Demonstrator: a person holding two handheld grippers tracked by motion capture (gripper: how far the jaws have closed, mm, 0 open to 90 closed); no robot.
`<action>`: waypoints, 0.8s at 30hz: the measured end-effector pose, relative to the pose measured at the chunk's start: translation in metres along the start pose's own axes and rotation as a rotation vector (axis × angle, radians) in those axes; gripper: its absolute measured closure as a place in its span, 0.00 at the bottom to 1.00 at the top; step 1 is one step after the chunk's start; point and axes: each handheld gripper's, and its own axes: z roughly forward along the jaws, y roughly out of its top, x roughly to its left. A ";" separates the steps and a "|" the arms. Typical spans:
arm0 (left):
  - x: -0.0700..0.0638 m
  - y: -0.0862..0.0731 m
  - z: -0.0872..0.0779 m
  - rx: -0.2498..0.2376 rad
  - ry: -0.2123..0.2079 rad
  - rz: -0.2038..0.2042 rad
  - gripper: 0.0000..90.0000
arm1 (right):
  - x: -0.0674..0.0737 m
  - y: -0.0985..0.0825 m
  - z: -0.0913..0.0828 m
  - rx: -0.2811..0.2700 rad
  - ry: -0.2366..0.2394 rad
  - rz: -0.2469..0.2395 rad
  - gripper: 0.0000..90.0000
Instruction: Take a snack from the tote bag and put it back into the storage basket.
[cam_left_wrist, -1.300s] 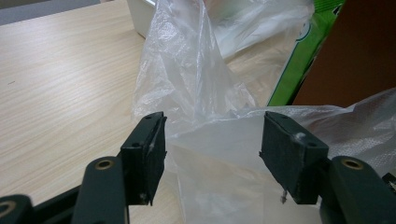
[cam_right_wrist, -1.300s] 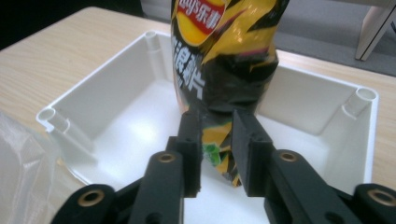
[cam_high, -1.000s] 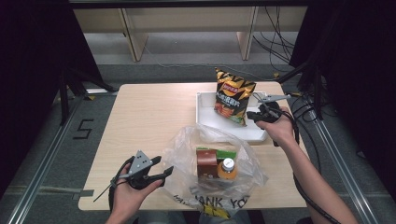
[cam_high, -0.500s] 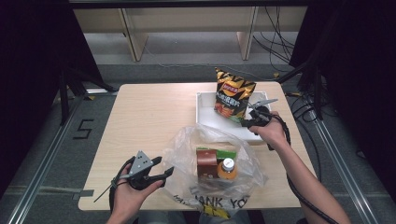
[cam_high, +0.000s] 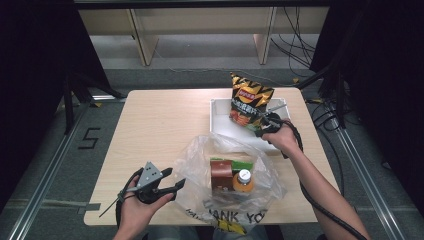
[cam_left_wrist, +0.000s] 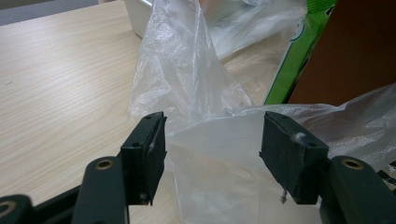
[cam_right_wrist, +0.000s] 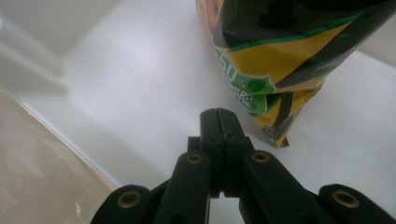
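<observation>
The chip bag (cam_high: 250, 102) stands upright in the white tray (cam_high: 218, 125) at the far right, seemingly just unpacked from the plastic bag (cam_high: 227, 175) at the near edge. The right gripper (cam_right_wrist: 218, 116), closed and empty, sits just beside it. The left gripper (cam_left_wrist: 212, 140) is open around the plastic bag's film. Next, the right gripper probably fetches the bottle (cam_high: 243, 181) from the 2 items left

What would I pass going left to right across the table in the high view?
Left claw → brown carton in the clear plastic bag → orange-drink bottle → right claw beside the chip bag in the white tray.
</observation>
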 end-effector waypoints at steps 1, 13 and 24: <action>0.000 0.000 0.000 0.001 -0.001 0.001 0.44 | -0.001 0.000 0.002 0.002 -0.014 -0.012 1.00; 0.000 -0.001 0.000 0.001 0.002 -0.011 0.44 | -0.008 0.001 0.012 0.058 -0.048 -0.064 1.00; 0.000 -0.001 0.000 0.008 0.006 0.002 0.44 | -0.011 -0.003 0.016 0.039 -0.081 -0.007 1.00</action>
